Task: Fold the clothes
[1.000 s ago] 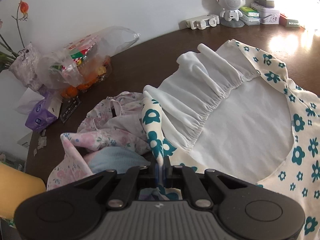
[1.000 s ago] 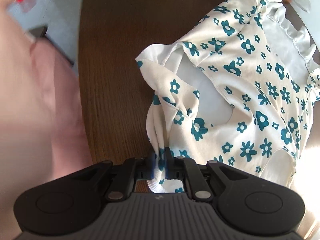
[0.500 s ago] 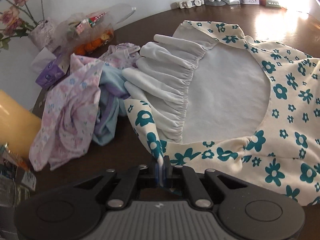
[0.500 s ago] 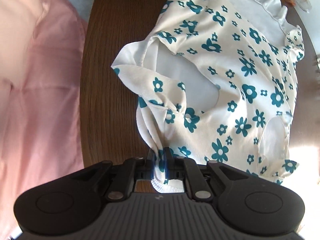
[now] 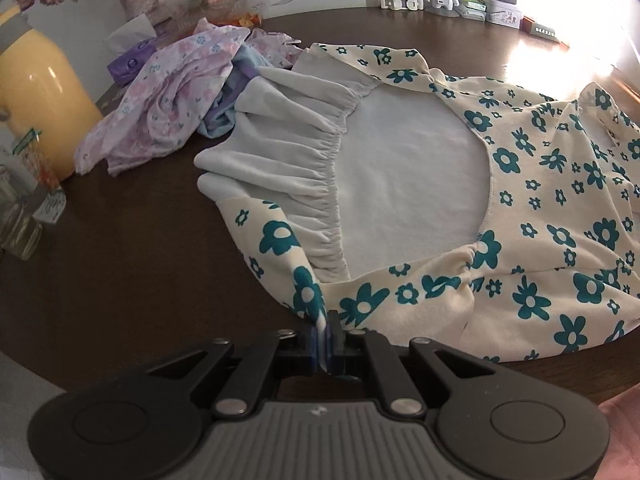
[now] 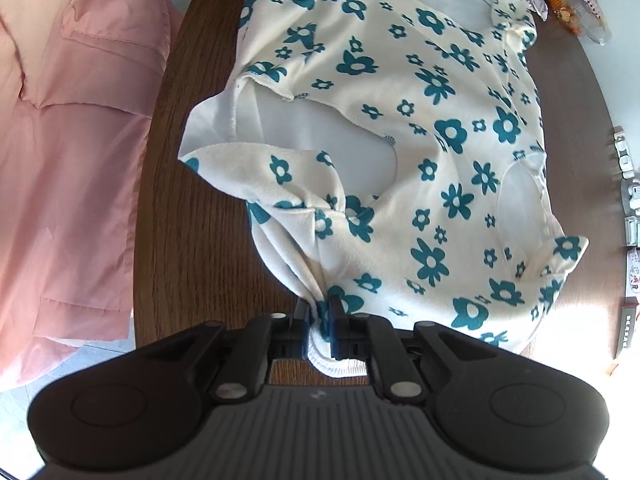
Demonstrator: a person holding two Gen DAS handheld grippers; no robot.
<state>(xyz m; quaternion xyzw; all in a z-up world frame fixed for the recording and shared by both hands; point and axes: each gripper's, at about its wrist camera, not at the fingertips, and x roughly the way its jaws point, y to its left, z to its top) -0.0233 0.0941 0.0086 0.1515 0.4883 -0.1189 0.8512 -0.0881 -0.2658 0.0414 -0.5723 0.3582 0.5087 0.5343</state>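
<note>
Across the dark wooden surface point(image 5: 140, 280) lies the floral garment point(image 5: 560, 240), cream with teal flowers, spread nearly flat and filling the centre and right of the left wrist view. No fold looks made yet: it lies opened out, its plain white lining point(image 5: 412, 184) showing in the middle and a gathered white ruffle point(image 5: 288, 152) bunched toward the upper left. By my judgement this is the laying-out stage, with the folding itself yet to come.

At the lower centre of that view, the left tongs point(image 5: 320, 336) are clamped on a pinch of the garment's printed edge, the cloth rising in a taut ridge from between them. In the right wrist view the right tongs point(image 6: 320, 328) are likewise closed on a bunched corner, a white hem poking out beneath. From there the fabric fans out toward the upper right, with a sleeve opening at left centre flipped to show its white inside and some wrinkles near the grip.

More work waits: a heap of pink and blue clothes point(image 5: 172, 92) sits unfolded in the upper left, close against the ruffle.
</note>
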